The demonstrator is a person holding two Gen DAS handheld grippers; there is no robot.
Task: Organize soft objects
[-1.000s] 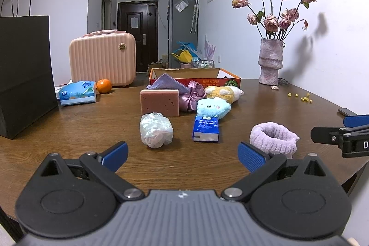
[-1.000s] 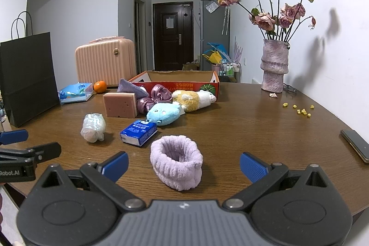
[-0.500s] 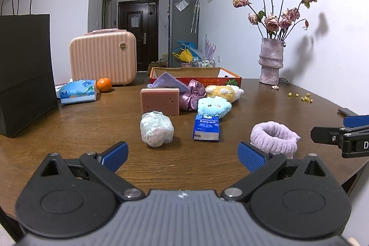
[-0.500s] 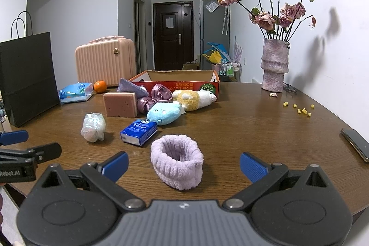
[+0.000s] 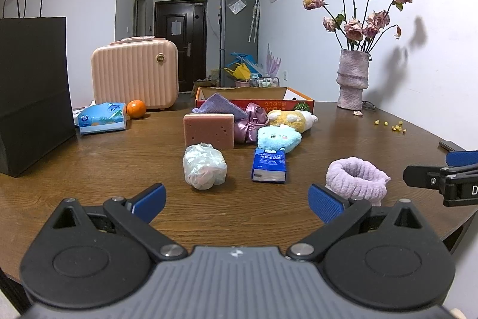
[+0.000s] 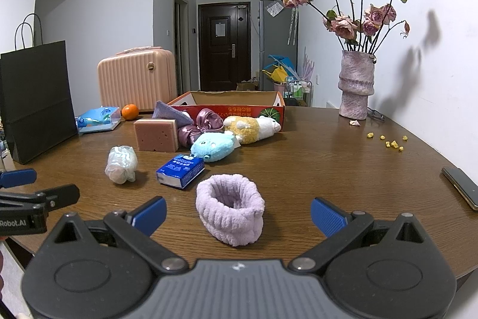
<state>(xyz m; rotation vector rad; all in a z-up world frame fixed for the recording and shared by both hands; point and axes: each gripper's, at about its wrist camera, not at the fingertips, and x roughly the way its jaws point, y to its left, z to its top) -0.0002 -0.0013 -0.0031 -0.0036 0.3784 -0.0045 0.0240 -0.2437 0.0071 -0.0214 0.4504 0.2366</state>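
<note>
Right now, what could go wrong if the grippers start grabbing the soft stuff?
1. The purple headband is floppy; the open right hand-held gripper might pinch only one wall and let it sag or slip.
2. The blue plush touches the tissue pack, so lifting one could drag the other.
3. The phone lies near the table's edge; a wide swing might knock it off.

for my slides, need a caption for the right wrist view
Open right hand-held gripper facing a lilac headband on the wooden table.
</note>
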